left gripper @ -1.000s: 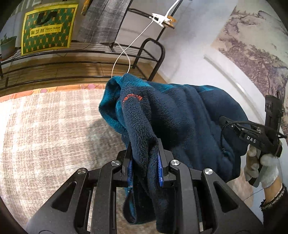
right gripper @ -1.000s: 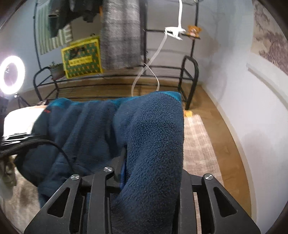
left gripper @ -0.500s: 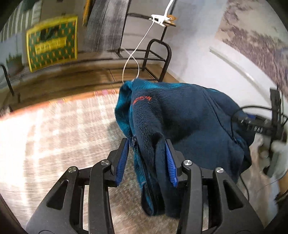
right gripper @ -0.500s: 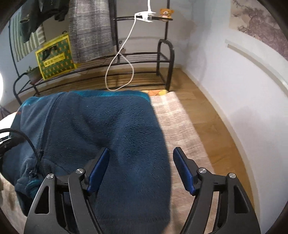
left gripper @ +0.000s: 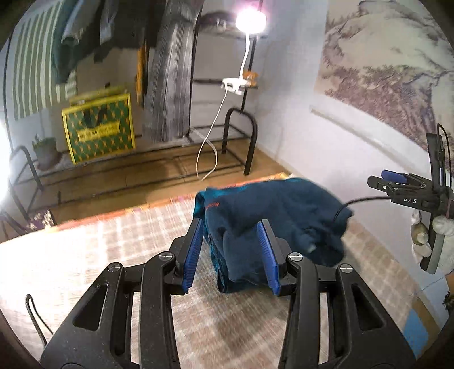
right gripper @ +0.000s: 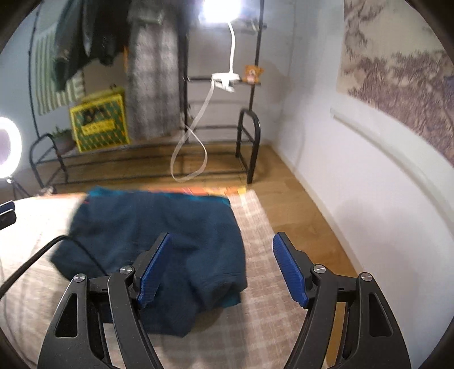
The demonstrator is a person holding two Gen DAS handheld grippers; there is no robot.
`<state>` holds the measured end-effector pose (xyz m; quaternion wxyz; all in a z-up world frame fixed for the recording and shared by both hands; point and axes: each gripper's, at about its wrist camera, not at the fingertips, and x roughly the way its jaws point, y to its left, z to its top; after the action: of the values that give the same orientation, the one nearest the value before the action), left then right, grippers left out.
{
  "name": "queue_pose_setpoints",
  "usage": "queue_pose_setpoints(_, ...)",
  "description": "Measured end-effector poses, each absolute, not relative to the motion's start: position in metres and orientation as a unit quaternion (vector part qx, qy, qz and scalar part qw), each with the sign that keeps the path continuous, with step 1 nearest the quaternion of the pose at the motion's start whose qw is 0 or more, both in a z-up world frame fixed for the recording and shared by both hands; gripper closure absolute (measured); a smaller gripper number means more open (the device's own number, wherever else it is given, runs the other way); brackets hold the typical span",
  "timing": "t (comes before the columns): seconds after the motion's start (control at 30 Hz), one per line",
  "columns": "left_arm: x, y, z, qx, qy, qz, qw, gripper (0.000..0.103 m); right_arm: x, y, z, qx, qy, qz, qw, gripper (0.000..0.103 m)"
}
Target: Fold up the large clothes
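The dark navy-blue fleece jacket [left gripper: 272,215], with teal lining at its edges and a small orange logo, lies folded into a thick bundle on the beige plaid-patterned cloth [left gripper: 99,255] that covers the flat surface below. In the right wrist view the same jacket [right gripper: 153,235] lies as a rough rectangle, its far edge close to the far edge of the cloth, near an orange patterned border.

The left tongs [left gripper: 231,254] stand apart, both blue-ribbed pads visible; the near end of the jacket appears between them in this view, but whether the right-hand pad touches the fleece cannot be told. The right tongs [right gripper: 222,269] stand wide apart above the jacket's near right corner, with nothing pressed between the pads. From the left wrist view, the right tongs appear at the far right, held by a hand in a white knit glove [left gripper: 438,238], with a black cable [left gripper: 360,202] trailing from them across the jacket.

Behind, a black metal rack [right gripper: 247,147] stands on the wooden floor, carrying a yellow-and-green patterned bag [right gripper: 99,125], with hanging garments and a bright clip lamp [right gripper: 220,10] above.
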<state>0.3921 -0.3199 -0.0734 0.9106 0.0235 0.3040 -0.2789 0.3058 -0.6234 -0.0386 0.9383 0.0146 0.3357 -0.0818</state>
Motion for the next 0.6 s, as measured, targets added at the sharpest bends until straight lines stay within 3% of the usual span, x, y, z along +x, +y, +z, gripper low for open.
queue_pose_setpoints(0.6,0.206,-0.197,0.100,0.030,0.186,-0.299,0.936,0.061,0.151,-0.516,0.135,-0.010,0.216,-0.025,0.976,0.029)
